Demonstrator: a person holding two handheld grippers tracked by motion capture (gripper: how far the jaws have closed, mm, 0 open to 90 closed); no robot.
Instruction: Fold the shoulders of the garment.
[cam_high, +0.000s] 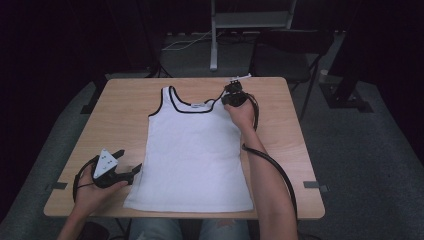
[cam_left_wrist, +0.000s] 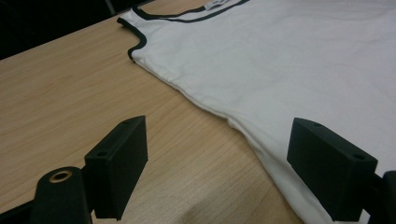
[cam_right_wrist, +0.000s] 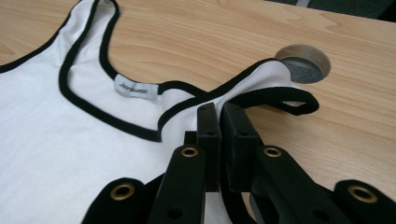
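Your left gripper (cam_high: 131, 170) sits near the table's front-left corner, just beside the lower left edge of the white sleeveless cotton tank top with black trim (cam_high: 192, 150). Its jaws are spread wide with nothing between them; in the left gripper view (cam_left_wrist: 217, 170) they frame bare wood and the top's side seam (cam_left_wrist: 233, 123), one jaw over the wood, the other over the white fabric, not pressing on it. Your left hand (cam_high: 95, 192) holds it low, close to the front edge.

The tank top lies flat, front up, in the middle of the light wooden table (cam_high: 120, 115), hem (cam_high: 190, 207) along the front edge, neckline toward the far edge. A small white label (cam_right_wrist: 135, 87) shows inside the neck. Left shoulder strap (cam_high: 167, 95) lies flat on the wood.

Your right gripper (cam_high: 233, 95) is at the far side, toward the far-right corner, clenched on the top's right shoulder strap (cam_right_wrist: 275, 95). In the right gripper view the jaws (cam_right_wrist: 219, 123) are pressed together on the black-trimmed fabric, strap bunched and looping out past them. A round cable hole (cam_right_wrist: 303, 63) in the table lies just beyond the strap. Your right hand (cam_high: 241, 114) rests over the top's right shoulder area.
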